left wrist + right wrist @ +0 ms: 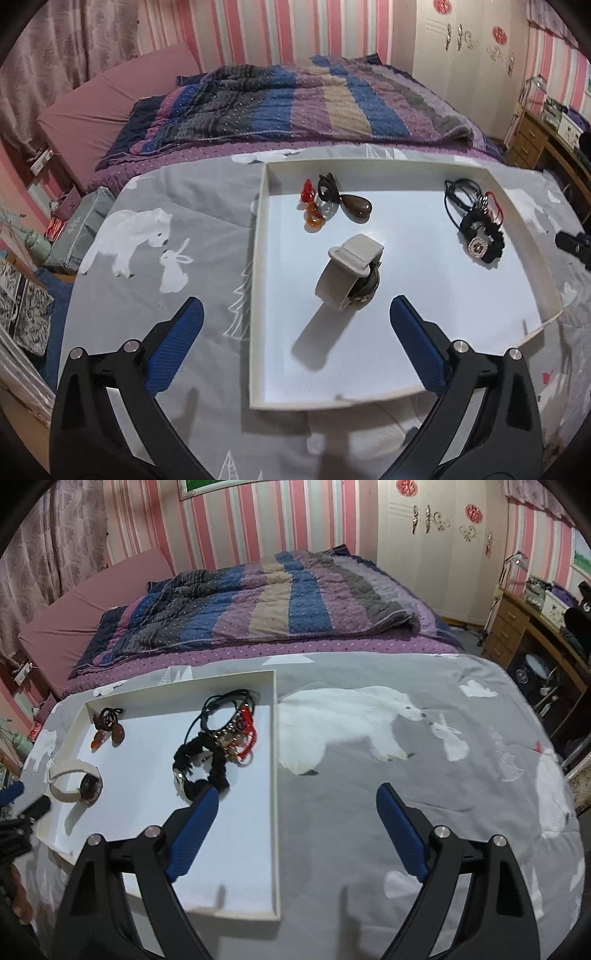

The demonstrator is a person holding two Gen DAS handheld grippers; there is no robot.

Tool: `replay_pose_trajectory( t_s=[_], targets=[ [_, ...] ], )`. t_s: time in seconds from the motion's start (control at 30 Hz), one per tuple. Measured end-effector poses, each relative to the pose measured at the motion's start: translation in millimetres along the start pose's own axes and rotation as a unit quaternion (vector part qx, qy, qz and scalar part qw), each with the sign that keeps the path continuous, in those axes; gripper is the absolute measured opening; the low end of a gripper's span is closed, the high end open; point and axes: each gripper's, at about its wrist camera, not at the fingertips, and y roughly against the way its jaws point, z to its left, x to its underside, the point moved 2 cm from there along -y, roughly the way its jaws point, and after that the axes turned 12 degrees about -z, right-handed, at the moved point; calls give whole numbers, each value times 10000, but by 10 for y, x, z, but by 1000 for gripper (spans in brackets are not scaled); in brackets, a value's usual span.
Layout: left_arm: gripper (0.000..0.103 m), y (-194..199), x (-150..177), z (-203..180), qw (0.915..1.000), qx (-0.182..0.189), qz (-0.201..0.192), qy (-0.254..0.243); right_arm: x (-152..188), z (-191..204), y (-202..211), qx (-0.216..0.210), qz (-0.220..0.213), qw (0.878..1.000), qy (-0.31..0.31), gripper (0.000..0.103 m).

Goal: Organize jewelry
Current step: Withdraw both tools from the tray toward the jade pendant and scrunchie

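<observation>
A white tray (260, 258) lies on the grey bedspread. In it stand a beige-strapped watch (351, 275), a brown teardrop pendant (356, 208), an amber pendant with red cord (313, 218), and a heap of black cords, a black scrunchie and a red bracelet (480, 225). My left gripper (295, 321) is open and empty, just short of the watch. In the right wrist view the tray (275, 775) is at left with the watch (79, 781) and heap (221, 738). My right gripper (295, 808) is open and empty over the tray's right edge.
The grey polar-bear bedspread (406, 775) spreads to the right of the tray. A striped quilt (295, 99) lies beyond. A wooden desk (535, 627) stands at far right. The other gripper's tip (572, 243) shows at the left view's right edge.
</observation>
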Motion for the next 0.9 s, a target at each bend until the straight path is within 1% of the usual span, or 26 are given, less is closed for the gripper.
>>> replay_pose_trajectory(
  t_s=[0.1, 0.17, 0.2, 0.33, 0.43, 0.5, 0.57, 0.63, 0.77, 0.9],
  targets=[
    [100, 182, 40, 59, 9999, -41, -61, 122, 69, -33, 166, 102, -89, 9998, 112, 89],
    [100, 309, 82, 80, 9998, 19, -121, 183, 131, -56, 282, 155, -144, 9996, 178, 96],
    [100, 385, 114, 82, 9997, 30, -142, 189, 168, -67, 351, 184, -188, 9994, 214, 97],
    [100, 660, 285, 38, 9997, 26, -208, 140, 373, -132, 665, 315, -327, 9985, 316, 98],
    [100, 838, 442, -34, 9998, 102, -173, 74, 540, -180, 859, 259, -331, 9987, 278, 98],
    [100, 932, 565, -82, 9999, 104, -32, 67, 683, -196, 970, 162, -242, 9992, 274, 98],
    [100, 1032, 688, -128, 9993, 369, 57, 99, 806, -197, 1039, 131, -135, 9994, 297, 98],
    [100, 1110, 808, -154, 9992, 384, 94, 116, 946, -208, 1119, 157, -69, 9994, 317, 98],
    [100, 1248, 1055, -266, 9991, 397, 145, -93, 1203, -233, 1234, 152, 123, 9991, 371, 98],
    [100, 1267, 1310, -383, 9978, 477, 388, -251, 1422, -228, 1332, 56, 312, 9986, 431, 98]
  ],
)
